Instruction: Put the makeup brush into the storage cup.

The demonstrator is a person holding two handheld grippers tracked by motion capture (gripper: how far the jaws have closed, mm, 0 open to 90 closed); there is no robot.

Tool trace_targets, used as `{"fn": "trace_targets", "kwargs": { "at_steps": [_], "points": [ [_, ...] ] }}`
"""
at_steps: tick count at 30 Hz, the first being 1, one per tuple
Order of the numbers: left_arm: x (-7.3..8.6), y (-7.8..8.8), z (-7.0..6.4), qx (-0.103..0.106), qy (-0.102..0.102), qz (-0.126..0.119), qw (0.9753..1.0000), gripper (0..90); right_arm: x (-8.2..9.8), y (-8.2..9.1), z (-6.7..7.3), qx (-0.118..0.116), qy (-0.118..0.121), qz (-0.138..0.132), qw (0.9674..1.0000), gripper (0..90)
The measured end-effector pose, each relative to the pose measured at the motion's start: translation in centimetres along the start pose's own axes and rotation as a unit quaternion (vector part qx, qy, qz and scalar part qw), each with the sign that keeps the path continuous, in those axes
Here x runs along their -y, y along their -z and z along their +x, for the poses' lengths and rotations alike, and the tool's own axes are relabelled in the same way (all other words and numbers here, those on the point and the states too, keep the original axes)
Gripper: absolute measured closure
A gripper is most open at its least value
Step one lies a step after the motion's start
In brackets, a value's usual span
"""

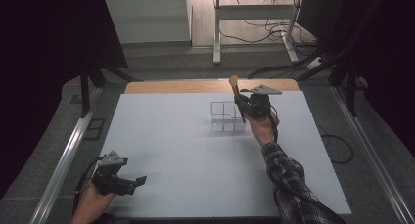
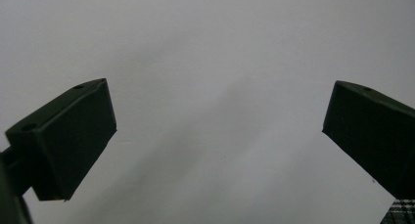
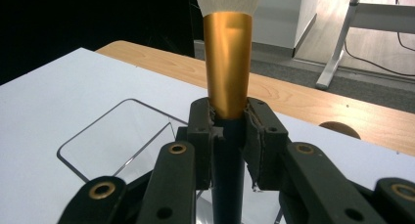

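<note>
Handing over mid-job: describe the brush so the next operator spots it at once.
On the white table top, look toward its far edge for the clear acrylic divided organiser. Above it, the right gripper clamps a dark-handled makeup brush, upright, with a gold metal ferrule and pale bristles.

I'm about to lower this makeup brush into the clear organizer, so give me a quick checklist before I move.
1. Right tool shut firmly on the makeup brush: ok.
2. Brush upright, bristles up: ok.
3. Clear organizer upright on the white table: ok.
4. Handle tip lined up over a compartment: cannot tell.
5. Left tool open and well away from the organizer: ok.
</note>
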State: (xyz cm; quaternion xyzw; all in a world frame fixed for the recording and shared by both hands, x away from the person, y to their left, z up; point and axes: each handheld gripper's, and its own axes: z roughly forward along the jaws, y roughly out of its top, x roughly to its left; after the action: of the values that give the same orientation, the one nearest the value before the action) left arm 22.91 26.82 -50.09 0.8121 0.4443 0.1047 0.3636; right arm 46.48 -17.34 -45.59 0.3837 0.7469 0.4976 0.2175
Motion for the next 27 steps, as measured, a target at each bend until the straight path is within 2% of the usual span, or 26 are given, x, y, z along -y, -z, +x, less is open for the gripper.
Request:
{"fn": "trace_targets", "kwargs": {
  "at_steps": [8,15,19,27],
  "points": [
    [0.0,-0.05,-0.01,0.0,-0.001,0.002,1.0,0.0,0.56,-0.1,0.09,0.0,0.004,0.006,1.0,73.5],
    [-0.01,-0.06,-0.02,0.0,-0.001,0.003,1.0,0.0,0.84,-0.33,0.29,0.01,0.006,0.019,0.9998,72.0],
    [0.0,-0.1,-0.03,0.001,-0.002,0.002,1.0,0.0,0.67,-0.27,0.44,0.0,-0.008,0.015,0.9999,56.9],
    [-0.01,-0.09,-0.05,0.001,-0.001,0.003,1.0,0.0,0.35,-0.12,0.8,-0.005,0.0,0.023,0.9997,46.7]
  ]
}}
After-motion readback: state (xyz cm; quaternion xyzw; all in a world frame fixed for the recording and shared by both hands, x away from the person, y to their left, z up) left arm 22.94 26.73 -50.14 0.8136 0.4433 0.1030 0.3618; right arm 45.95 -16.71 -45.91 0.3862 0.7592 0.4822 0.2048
